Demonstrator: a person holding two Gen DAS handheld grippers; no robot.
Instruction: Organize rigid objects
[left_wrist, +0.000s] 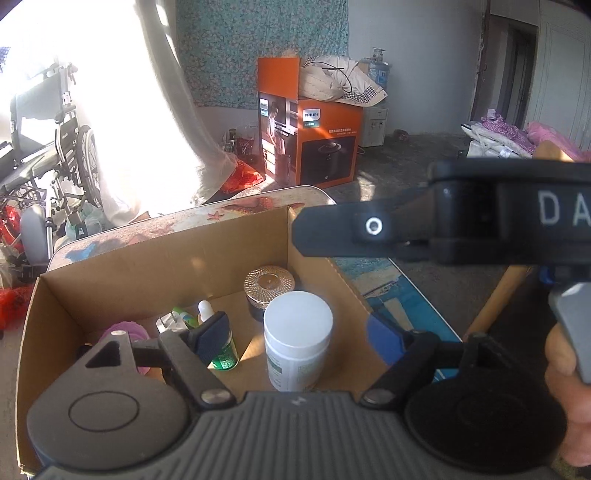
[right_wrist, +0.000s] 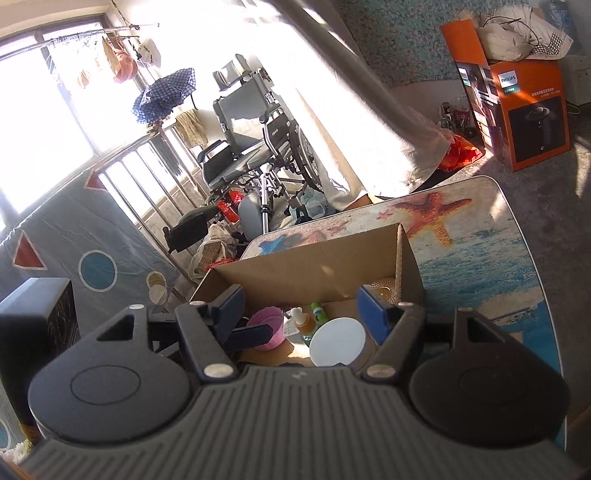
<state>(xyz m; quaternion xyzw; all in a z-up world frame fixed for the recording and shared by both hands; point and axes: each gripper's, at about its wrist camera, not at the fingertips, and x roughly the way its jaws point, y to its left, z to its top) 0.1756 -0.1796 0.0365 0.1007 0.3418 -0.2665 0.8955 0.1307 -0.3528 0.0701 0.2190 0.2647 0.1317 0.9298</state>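
Observation:
An open cardboard box (left_wrist: 155, 258) stands on a table with a starfish print (right_wrist: 461, 236). Inside stand a white-lidded jar (left_wrist: 297, 338), a gold-lidded jar (left_wrist: 269, 286), a green bottle (left_wrist: 223, 356), a small dropper bottle (left_wrist: 205, 310) and a pink object (left_wrist: 127, 332). My left gripper (left_wrist: 297, 336) is open, its pads either side of the white jar and apart from it. My right gripper (right_wrist: 301, 312) is open and empty above the box (right_wrist: 317, 266), over the white lid (right_wrist: 337, 341). The right gripper's body (left_wrist: 461, 221) crosses the left wrist view at the right.
A wheelchair (right_wrist: 255, 147) stands by the bright window at the left. An orange Philips carton (left_wrist: 314, 147) with bedding on top sits on the floor beyond the table. A dark speaker-like box (right_wrist: 33, 332) is at the left. A wooden stick (left_wrist: 495, 299) leans at the right.

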